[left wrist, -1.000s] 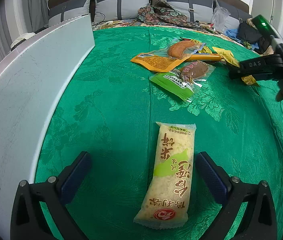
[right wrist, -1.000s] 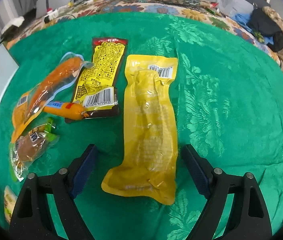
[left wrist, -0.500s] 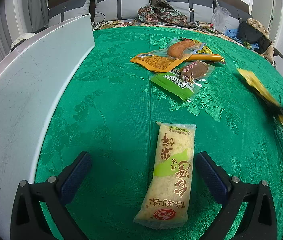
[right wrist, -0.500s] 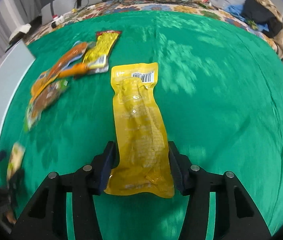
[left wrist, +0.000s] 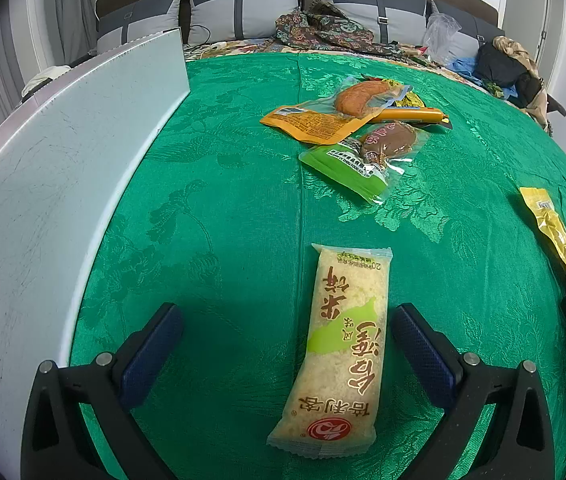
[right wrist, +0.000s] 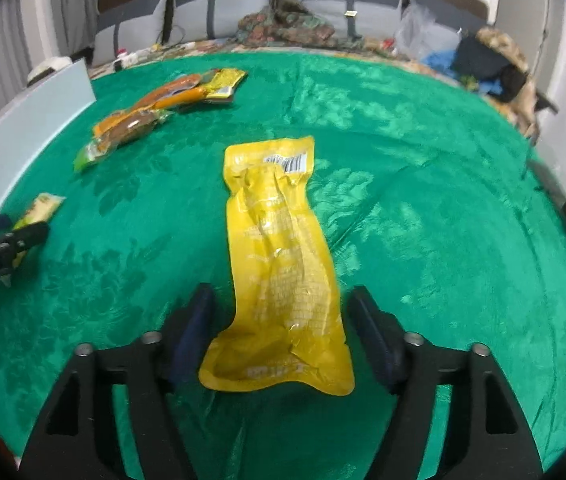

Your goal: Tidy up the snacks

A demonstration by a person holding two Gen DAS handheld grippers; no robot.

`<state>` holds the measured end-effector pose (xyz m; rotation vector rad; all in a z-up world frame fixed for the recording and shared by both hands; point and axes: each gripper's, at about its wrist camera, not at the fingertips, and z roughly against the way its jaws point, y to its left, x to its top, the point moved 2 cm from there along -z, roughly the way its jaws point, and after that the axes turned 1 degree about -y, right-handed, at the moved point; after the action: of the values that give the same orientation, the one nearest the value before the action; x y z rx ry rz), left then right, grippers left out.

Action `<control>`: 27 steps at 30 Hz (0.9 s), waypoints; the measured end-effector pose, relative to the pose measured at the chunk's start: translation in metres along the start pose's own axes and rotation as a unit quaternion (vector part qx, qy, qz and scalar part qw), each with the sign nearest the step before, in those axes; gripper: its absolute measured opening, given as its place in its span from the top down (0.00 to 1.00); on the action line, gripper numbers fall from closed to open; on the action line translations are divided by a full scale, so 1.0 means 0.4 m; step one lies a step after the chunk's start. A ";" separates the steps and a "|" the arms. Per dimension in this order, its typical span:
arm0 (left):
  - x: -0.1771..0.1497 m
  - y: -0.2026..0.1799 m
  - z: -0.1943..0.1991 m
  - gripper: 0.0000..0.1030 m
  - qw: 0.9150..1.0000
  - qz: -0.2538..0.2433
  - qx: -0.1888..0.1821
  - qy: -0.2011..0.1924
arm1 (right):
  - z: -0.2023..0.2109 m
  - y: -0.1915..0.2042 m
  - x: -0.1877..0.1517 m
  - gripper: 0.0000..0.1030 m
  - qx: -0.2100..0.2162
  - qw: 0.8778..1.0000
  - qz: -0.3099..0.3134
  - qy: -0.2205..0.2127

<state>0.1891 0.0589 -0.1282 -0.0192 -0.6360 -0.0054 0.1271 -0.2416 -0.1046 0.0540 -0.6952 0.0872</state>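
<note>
My right hand-held gripper [right wrist: 279, 332], jaws opening, straddles the yellow pouch [right wrist: 279, 264], whose long axis runs straight ahead toward the bed's far edge.

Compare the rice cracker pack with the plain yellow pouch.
The rice cracker pack is pale with red characters and a green patch; the yellow pouch is solid yellow with a barcode. The pack is a straight bar; the pouch is crinkled, widening at its near end. Both lie flat on the green cloth between open gripper fingers.
</note>
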 end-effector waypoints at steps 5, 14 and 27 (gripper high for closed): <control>0.000 0.000 0.000 0.00 1.000 0.000 0.000 0.000 | -0.004 -0.011 -0.007 0.18 0.000 1.000 -0.017 0.004; 0.000 0.000 0.000 0.00 1.000 0.000 0.000 0.000 | -0.002 -0.011 -0.009 0.18 -0.002 1.000 -0.019 0.002; 0.000 0.000 0.001 0.00 1.000 0.000 0.000 0.000 | -0.002 -0.012 -0.009 0.18 -0.002 1.000 -0.019 0.003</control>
<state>0.1890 0.0590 -0.1279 -0.0188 -0.6364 -0.0054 0.1254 -0.2465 -0.1077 0.0635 -0.6883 0.0489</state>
